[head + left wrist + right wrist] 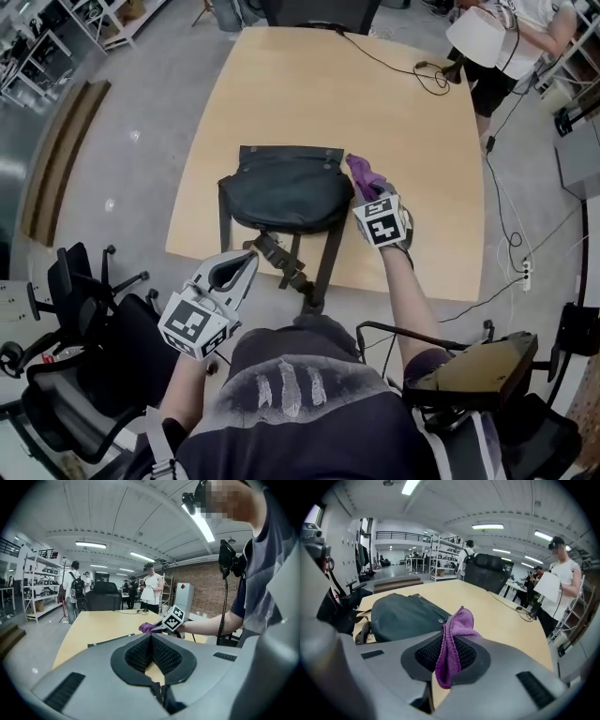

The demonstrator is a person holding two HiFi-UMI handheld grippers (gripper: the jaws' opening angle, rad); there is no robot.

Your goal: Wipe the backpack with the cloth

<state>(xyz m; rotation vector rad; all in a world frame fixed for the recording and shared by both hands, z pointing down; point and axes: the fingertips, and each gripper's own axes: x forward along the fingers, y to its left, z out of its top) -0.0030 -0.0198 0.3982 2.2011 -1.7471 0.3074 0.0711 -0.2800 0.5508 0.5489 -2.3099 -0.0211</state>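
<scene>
A dark backpack (281, 192) lies flat on the wooden table (281, 94), with its straps (295, 267) hanging over the near edge. My right gripper (362, 193) is at the backpack's right edge, shut on a purple cloth (366, 175). In the right gripper view the cloth (452, 644) is pinched between the jaws, and the backpack (405, 616) lies ahead on the left. My left gripper (250, 260) hovers off the table's near edge, below the backpack, shut with nothing in it. In the left gripper view its pads (140, 649) meet, and the right gripper's marker cube (174, 617) and the cloth (149, 627) show beyond.
A black cable (427, 75) snakes over the table's far right. A person (506, 37) holding a white object stands past the far right corner. Office chairs stand at my left (84, 291) and right (487, 370). A power strip (527, 272) lies on the floor.
</scene>
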